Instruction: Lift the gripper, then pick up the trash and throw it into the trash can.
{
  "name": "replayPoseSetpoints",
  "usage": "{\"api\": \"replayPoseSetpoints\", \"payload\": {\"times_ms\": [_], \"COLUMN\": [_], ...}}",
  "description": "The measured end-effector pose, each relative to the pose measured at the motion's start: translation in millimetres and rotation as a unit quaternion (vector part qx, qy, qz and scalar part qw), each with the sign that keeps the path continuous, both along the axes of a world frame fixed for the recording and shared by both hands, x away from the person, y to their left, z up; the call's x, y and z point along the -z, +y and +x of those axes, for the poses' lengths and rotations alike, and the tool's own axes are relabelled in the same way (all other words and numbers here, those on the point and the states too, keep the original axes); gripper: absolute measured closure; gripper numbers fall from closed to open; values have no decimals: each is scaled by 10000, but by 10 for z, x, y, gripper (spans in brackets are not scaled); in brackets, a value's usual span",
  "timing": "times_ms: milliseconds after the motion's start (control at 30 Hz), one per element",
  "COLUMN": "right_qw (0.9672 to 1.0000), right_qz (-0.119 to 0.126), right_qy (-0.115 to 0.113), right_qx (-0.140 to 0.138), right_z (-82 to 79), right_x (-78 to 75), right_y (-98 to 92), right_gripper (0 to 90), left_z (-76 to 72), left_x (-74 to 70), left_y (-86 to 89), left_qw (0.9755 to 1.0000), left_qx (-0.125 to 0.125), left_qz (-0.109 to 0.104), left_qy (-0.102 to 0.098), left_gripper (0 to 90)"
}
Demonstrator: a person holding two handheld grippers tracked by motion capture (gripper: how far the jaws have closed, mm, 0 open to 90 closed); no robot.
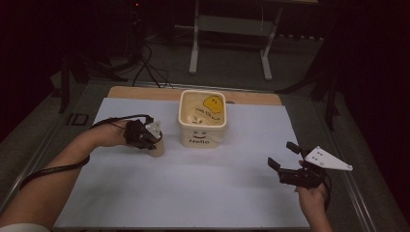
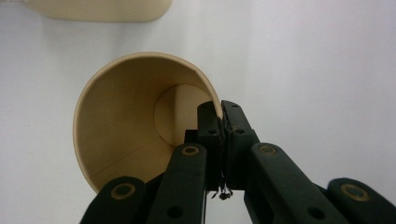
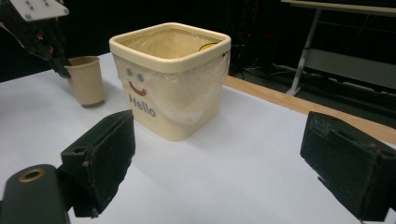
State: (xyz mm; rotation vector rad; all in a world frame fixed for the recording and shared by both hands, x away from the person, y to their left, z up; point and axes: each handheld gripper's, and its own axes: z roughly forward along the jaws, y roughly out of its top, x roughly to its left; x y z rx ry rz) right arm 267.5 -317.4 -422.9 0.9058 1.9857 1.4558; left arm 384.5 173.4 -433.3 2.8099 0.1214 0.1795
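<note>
Where the white table carries the work, it spans most of the high view, with a wooden edge at its far side. The cream bin stands near the far middle of the table, lined with clear film and marked "Hello" under a smile on its near wall; a yellow item lies inside it. The right tool rests near the table's right edge, held in the person's hand, well apart from the bin. Its jaws stand wide apart with nothing between them, and the right gripper view looks between them toward the bin. The left tool sits left of the bin, at the paper cup. Its jaws are clamped together on the cup's rim, one inside the wall and one outside, as the left gripper view shows. The cup stands upright on the table, just beside the bin's left side and apart from it.
</note>
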Motion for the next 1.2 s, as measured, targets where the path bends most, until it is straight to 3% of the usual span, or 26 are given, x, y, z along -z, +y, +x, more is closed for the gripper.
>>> {"api": "replayPoseSetpoints", "payload": {"times_ms": [167, 333, 500, 1067, 1200], "right_qw": [10000, 10000, 10000, 9999, 9999], "right_qz": [-10, -1, 1, 15, 16], "right_qy": [-13, -15, -3, -99, -113], "right_qx": [-18, -29, -42, -66, -99], "right_z": [6, 8, -7, -3, 1], "right_x": [-6, -9, -22, -49, -41], "right_y": [15, 25, 32, 46, 51], "right_gripper": [100, 100, 101, 100, 100], "left_z": [-40, -78, -142, -190, -177], "left_x": [-111, -241, -500, -1132, -1330], "left_y": [46, 82, 119, 74, 29], "left_qw": [10000, 10000, 10000, 9999, 9996], "left_qx": [-2, -3, -48, -84, -101], "left_qz": [-15, -1, -52, -116, -264], "left_qy": [90, 52, 38, 6, 2], "left_gripper": [888, 889, 889, 889, 890]}}
